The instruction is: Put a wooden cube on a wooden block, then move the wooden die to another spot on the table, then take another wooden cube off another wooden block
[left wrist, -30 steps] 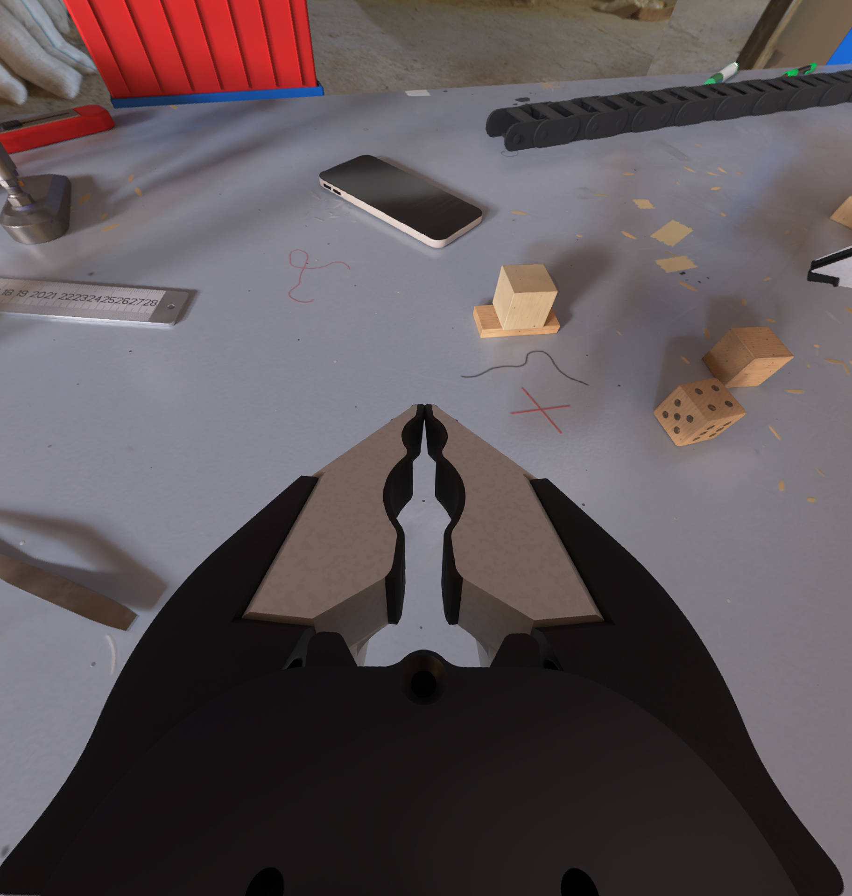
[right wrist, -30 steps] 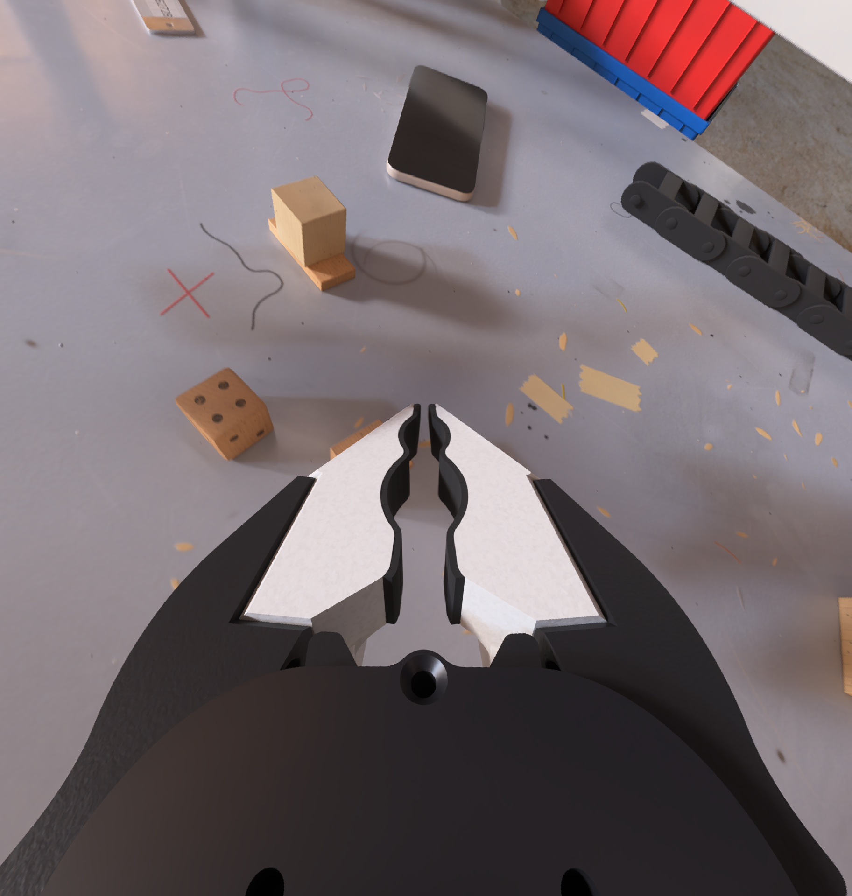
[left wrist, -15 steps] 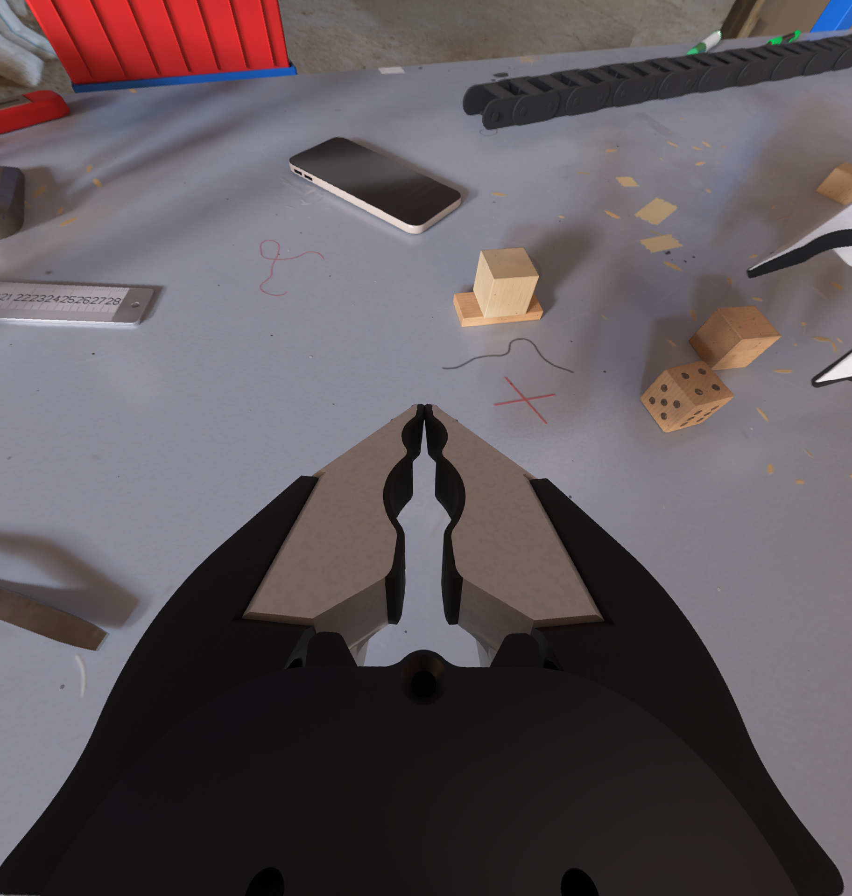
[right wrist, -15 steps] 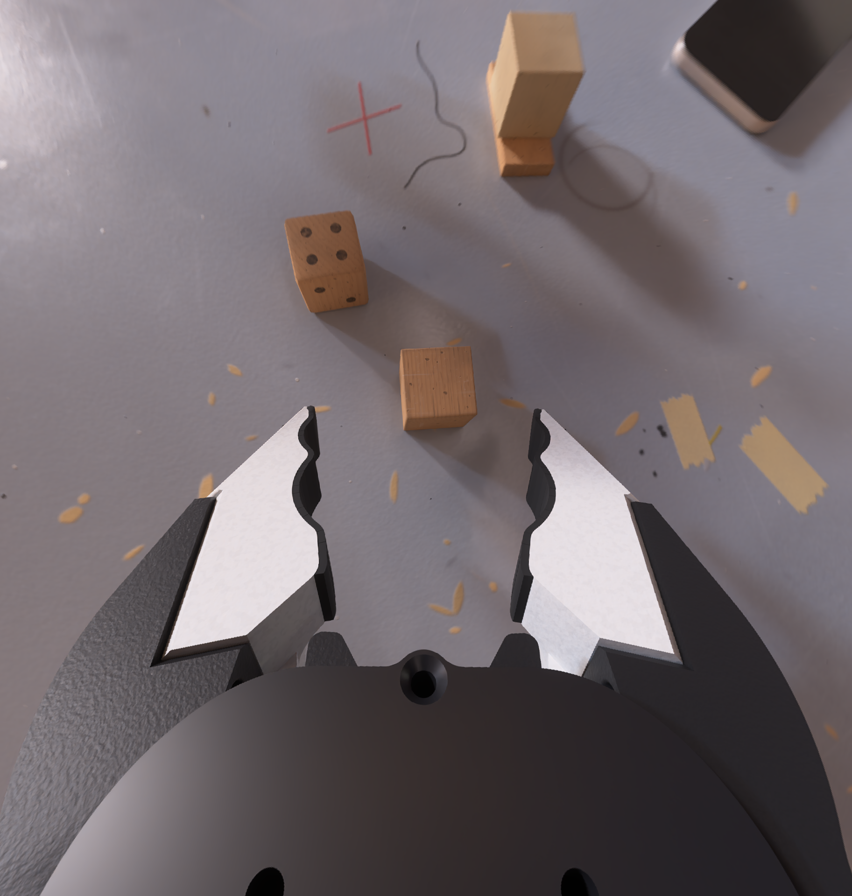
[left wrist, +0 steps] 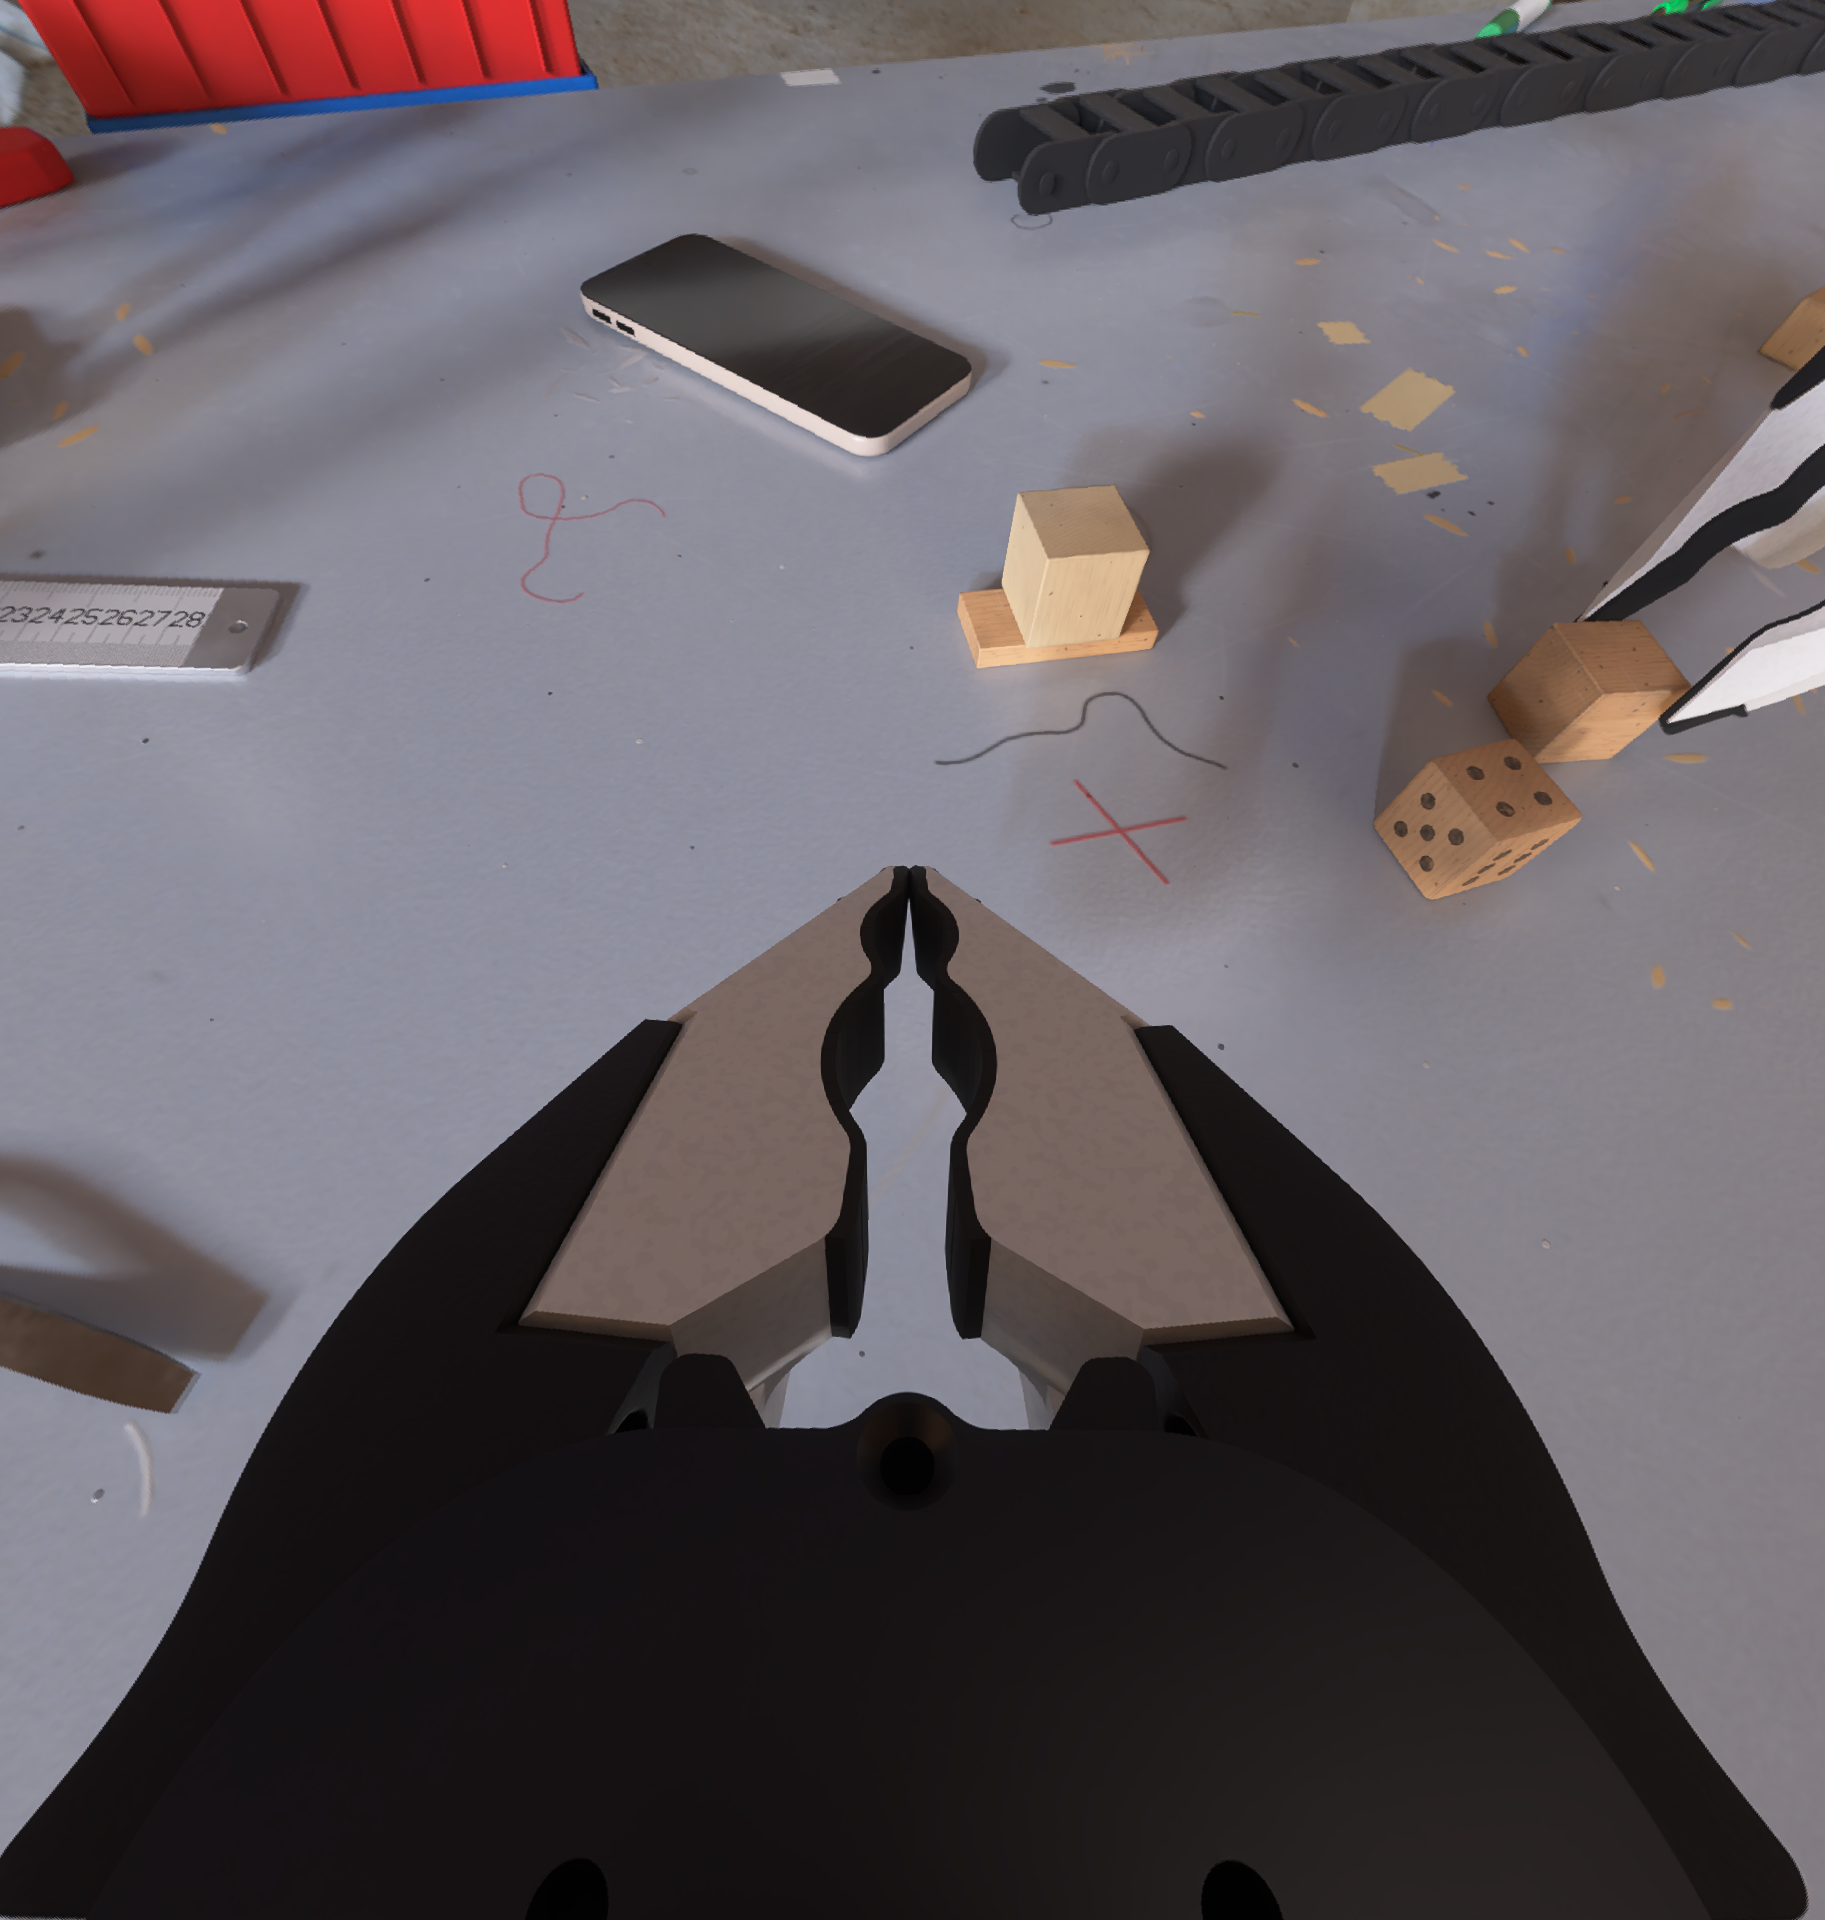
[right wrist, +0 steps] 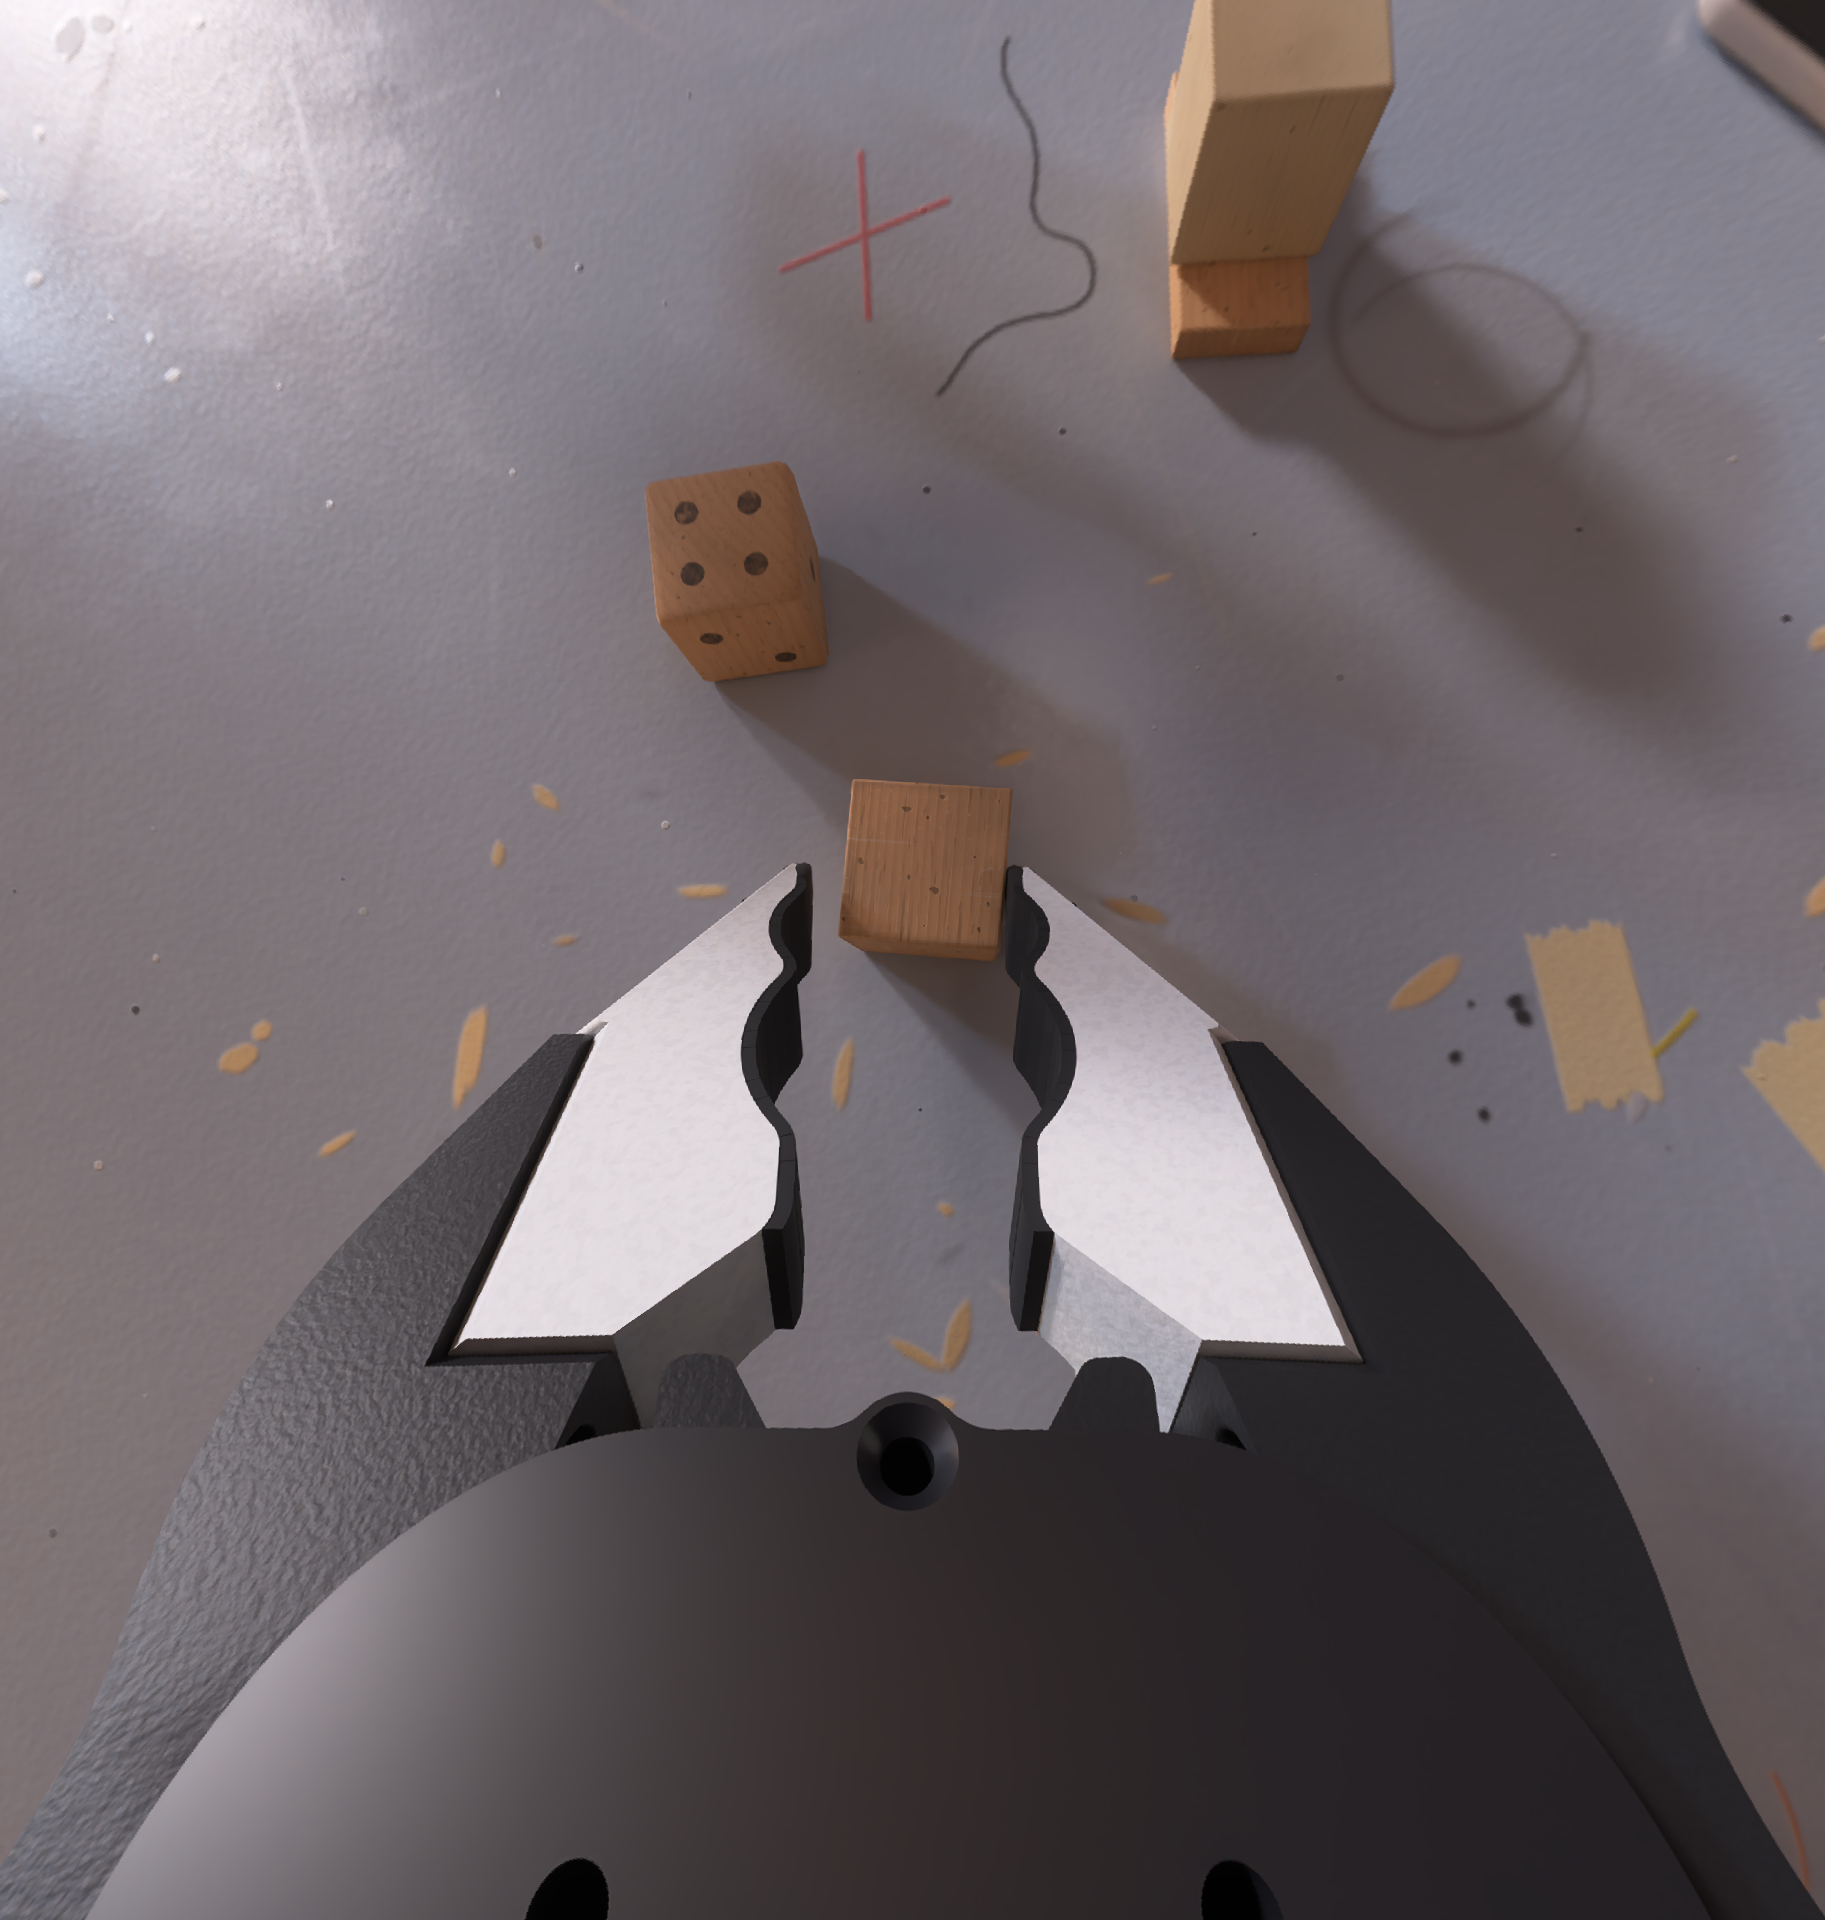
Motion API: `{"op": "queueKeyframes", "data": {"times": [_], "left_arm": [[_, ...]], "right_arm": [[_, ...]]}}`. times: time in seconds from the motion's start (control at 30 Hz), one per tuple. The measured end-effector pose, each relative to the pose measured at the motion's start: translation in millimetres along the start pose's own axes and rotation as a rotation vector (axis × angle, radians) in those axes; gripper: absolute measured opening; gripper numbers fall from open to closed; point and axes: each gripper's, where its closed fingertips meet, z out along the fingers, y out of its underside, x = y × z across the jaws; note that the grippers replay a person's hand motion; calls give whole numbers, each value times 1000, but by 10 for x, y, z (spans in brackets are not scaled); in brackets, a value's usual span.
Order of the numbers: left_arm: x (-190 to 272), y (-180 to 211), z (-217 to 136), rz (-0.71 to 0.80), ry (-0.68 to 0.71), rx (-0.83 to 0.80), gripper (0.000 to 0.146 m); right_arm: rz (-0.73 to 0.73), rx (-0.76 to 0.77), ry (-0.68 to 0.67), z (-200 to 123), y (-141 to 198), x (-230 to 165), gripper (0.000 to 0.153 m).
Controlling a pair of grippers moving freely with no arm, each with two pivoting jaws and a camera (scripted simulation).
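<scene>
Brown wooden cube sits between right gripper fingers, slight gaps each side; left gripper fingers closed.

Workshop: steel ruler, wood shavings

A grey table speckled with tan wood chips was seen. A mid-brown, dark-flecked wooden cube lay at frame centre between white fingers lined in black. Above it, a brown wooden die was marked with dark pips. At upper right, a pale cream cube was shown on an orange-tan block. A red cross was drawn at upper centre. In the left wrist view, tan fingers were framed in black.
</scene>
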Motion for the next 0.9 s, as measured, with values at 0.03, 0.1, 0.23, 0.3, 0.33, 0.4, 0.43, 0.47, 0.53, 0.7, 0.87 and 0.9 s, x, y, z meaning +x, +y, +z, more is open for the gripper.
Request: {"op": "queueKeyframes", "data": {"times": [0.03, 0.1, 0.23, 0.3, 0.33, 0.4, 0.43, 0.47, 0.53, 0.7, 0.87, 0.9], "left_arm": [[6, 1, 5, 1, 2, -2, 0], [19, 5, 12, 6, 5, -6, 0], [38, 13, 24, 15, 8, -11, 0], [35, 21, 24, 16, 7, -14, 0], [32, 23, 23, 15, 7, -14, 0], [26, 18, 18, 11, 7, -11, 0], [22, 14, 14, 10, 6, -9, 0], [20, 11, 11, 10, 6, -7, 0], [18, 6, 4, 8, 6, -3, 0], [25, -1, -1, 10, 7, -1, 0], [41, -13, 3, 9, 13, 0, 0], [44, -12, 6, 9, 15, -1, 0]], "right_arm": [[2, 9, 10, -25, -16, -4, 37], [12, 12, 17, -42, -44, -3, 51], [-6, -78, 38, 58, 10, 54, 52], [-9, -108, 45, 101, 25, 68, 34], [2, -107, 47, 109, 18, 71, 33], [8, -99, 59, 105, 12, 83, 33], [10, -86, 59, 85, -3, 75, 33], [16, -64, 61, 43, -28, 66, 33], [26, -4, 96, -150, -110, 79, 33], [137, 183, 347, -1309, -231, 463, 33], [478, 134, 633, -2268, 639, 1344, 33], [547, 91, 665, -2320, 889, 1482, 33]]}}
